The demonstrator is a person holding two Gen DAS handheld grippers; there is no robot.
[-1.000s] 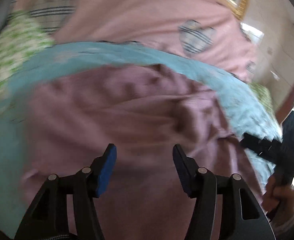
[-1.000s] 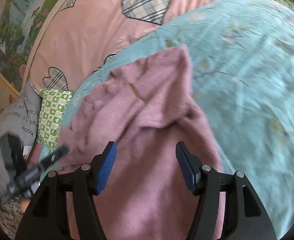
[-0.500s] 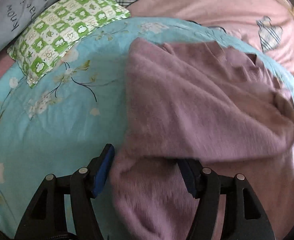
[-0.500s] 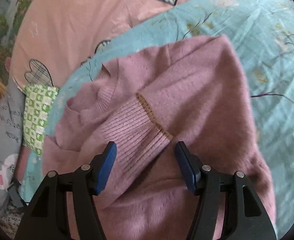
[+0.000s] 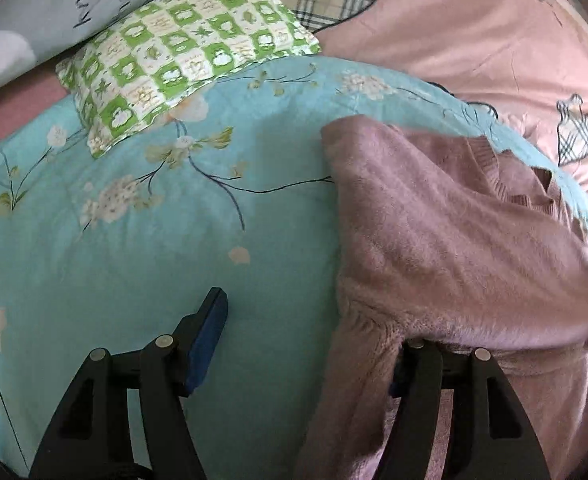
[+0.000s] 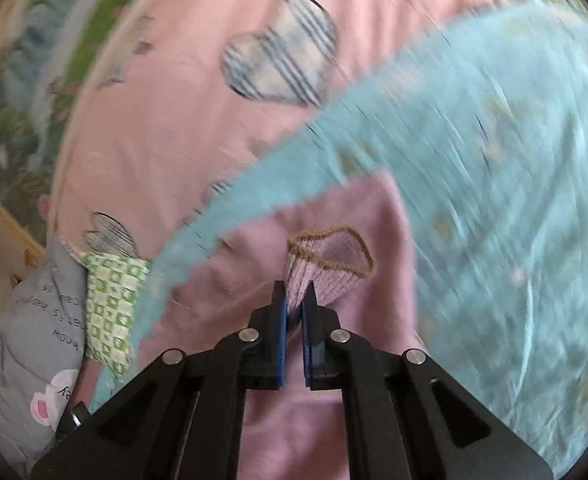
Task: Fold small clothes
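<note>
Green checked pillow (image 5: 182,60) and grey lettered pillow (image 5: 66,8) crowd the far edge of the teal floral quilt (image 5: 154,240) on the bed. The mauve sweater (image 5: 453,232) lies on the quilt's right side, neckline away from the camera. Left claw (image 5: 305,344) spread, one finger under the knit. Right claw (image 6: 294,304) pressed together, pinching the ribbed cuff (image 6: 325,264), its opening facing away.

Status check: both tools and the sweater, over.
Right tool shut on the sleeve cuff. Left tool open, one finger under the pink sweater, nothing gripped. Green checked pillow clear of the work.
</note>
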